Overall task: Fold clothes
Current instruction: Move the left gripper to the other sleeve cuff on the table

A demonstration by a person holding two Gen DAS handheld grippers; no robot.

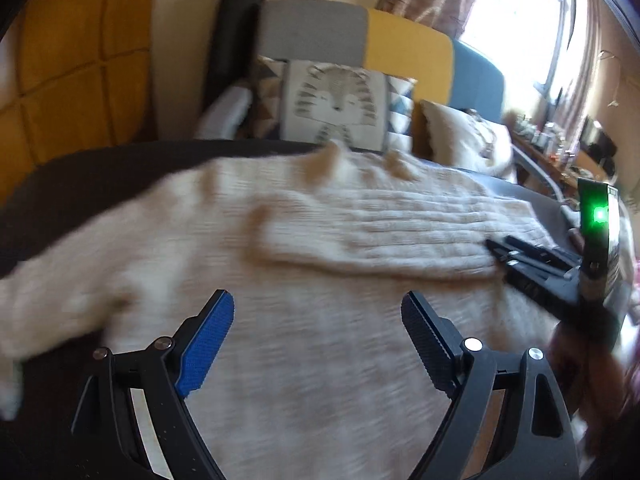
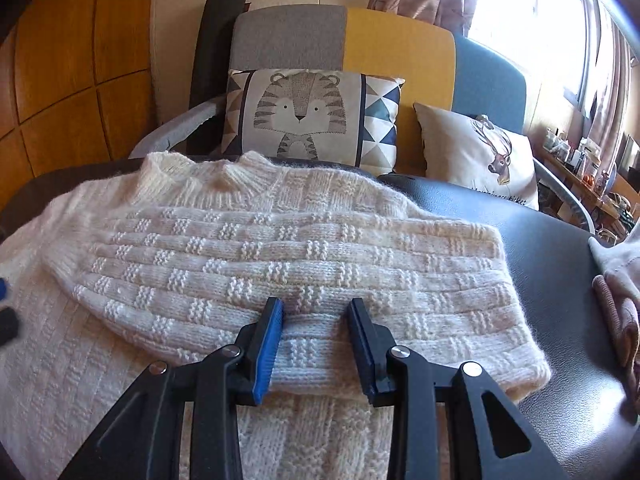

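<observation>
Between the narrowed fingers of the right gripper (image 2: 315, 312) runs the lower edge of a sleeve (image 2: 280, 276), folded across the body of the cream knitted sweater (image 2: 80, 360). The pads bracket the knit on both sides, but whether they truly pinch it cannot be told from this angle. The left gripper (image 1: 318, 312) hangs over the sweater's body with its jaws wide apart and nothing in them; its view is smeared with motion.

Spread on a dark padded bench (image 2: 552, 264), the sweater lies collar toward the far edge, by the tiger cushion (image 2: 300, 116). Its other sleeve (image 1: 32, 300) trails toward the left edge, not yet folded in.

Risks, as I judge them:
- The loose, fuzzy knit could snag on the ribbed pads when the right fingers part, dragging the sleeve out of its fold.
- If those pads have caught both the sleeve and the body layer beneath, lifting would bunch the whole garment.
- The bench surface looks slick, so a sideways pull on the trailing sleeve may slide the sweater toward the pink garment (image 2: 620, 312) at the right edge.
</observation>
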